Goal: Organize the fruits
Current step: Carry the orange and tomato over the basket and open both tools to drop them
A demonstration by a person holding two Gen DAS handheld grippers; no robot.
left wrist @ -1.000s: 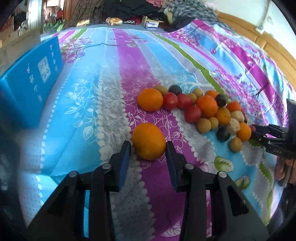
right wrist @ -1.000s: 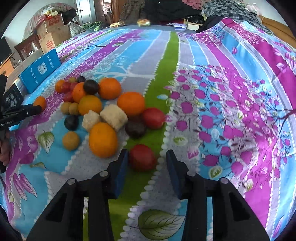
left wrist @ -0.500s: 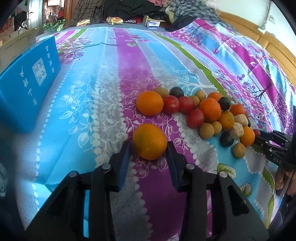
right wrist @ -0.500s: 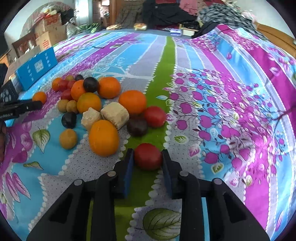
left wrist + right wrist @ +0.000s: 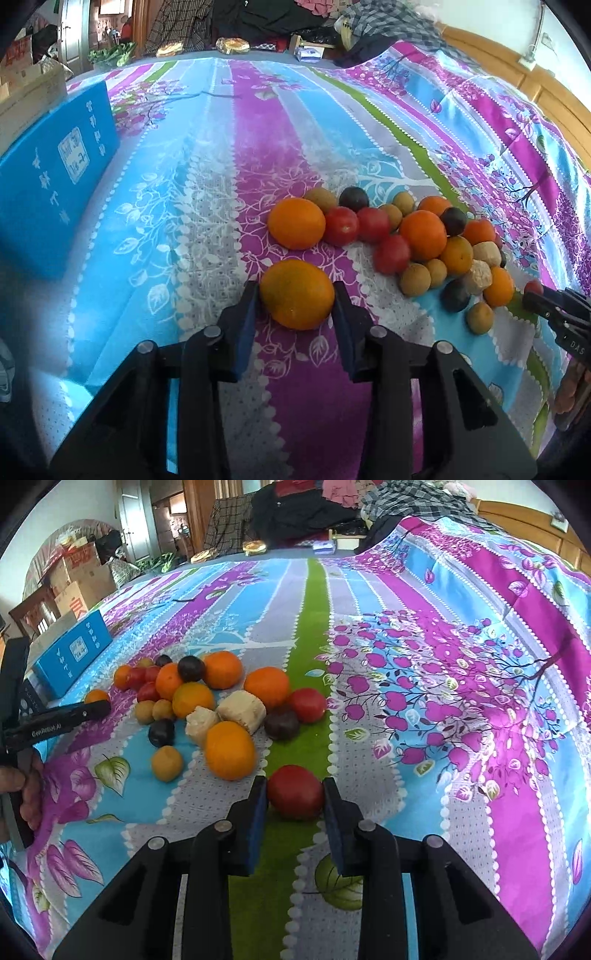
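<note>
A pile of fruit (image 5: 424, 236) lies on the striped bedspread: oranges, red tomatoes, dark plums, small brown fruits and pale chunks. My left gripper (image 5: 296, 295) is shut on a large orange (image 5: 297, 293), apart from the pile, low over the cloth. My right gripper (image 5: 294, 793) is shut on a red tomato (image 5: 295, 792) in front of the pile (image 5: 207, 701) on the green stripe. Each gripper shows at the edge of the other's view, the right gripper (image 5: 554, 314) and the left gripper (image 5: 55, 720).
A blue box (image 5: 48, 177) stands at the left edge of the bed, also in the right wrist view (image 5: 72, 653). Cardboard boxes (image 5: 77, 583) and clothes (image 5: 303, 513) lie beyond the bed. A wooden headboard (image 5: 517, 81) runs along the right.
Both grippers have closed from open onto their fruit: the left onto the orange, the right onto the tomato. Both have shifted slightly with the fruit.
</note>
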